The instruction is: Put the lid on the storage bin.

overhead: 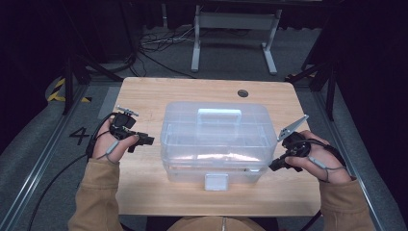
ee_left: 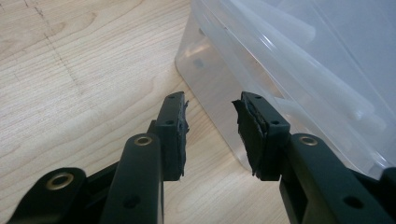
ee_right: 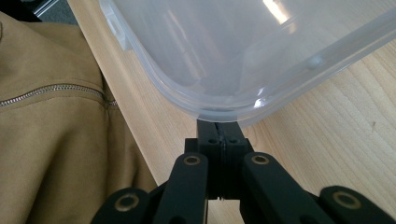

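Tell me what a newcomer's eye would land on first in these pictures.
First, the big clear plastic storage box with its lid on, in the middle of the wooden table, with a white carry handle on top and a white latch on the near side. Next, the grippers flanking it: the left gripper with jaws apart by the box's left side, and the right gripper shut, its tip under the lid's rim.

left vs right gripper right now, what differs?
The left gripper has its jaws apart with nothing between them; the right gripper is shut. The left sits just off the clear box; the right's tips tuck under its rim. Both point at the box.
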{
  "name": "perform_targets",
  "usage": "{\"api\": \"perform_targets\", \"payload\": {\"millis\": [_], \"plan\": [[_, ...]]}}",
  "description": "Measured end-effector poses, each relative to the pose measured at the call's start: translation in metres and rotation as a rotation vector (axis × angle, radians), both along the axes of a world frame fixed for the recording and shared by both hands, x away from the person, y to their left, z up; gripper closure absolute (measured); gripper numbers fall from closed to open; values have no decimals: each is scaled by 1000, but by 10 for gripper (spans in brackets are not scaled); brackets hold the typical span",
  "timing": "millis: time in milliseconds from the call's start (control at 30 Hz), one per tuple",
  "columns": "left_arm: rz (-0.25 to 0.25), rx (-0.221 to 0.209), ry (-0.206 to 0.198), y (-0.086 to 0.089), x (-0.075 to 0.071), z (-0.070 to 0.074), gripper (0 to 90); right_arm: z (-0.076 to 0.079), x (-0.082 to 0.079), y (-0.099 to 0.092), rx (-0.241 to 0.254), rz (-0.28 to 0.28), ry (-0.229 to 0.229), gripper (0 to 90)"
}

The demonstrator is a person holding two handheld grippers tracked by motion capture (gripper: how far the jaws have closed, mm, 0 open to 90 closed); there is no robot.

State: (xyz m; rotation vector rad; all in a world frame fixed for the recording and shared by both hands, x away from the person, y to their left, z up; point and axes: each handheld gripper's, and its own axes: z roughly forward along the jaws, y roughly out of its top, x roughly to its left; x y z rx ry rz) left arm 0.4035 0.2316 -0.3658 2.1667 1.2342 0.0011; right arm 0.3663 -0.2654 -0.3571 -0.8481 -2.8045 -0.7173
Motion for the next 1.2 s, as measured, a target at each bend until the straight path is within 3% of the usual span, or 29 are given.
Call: {"api": "perform_targets", "payload": {"millis": [300, 433, 833, 1200], "plan": [[-1, 0, 7, 0, 0, -1, 619, -4, 1, 2, -26, 5, 17, 900], [2, -4, 5, 0, 0, -1, 614, -8, 1, -1, -49, -7, 77, 899], [-1, -8, -4, -1, 1, -2, 593, -5, 0, -6, -27, 0, 61, 875], [5, -23, -42, 5, -6, -2, 555, 10, 2, -20, 62, -40, -6, 768]]}}
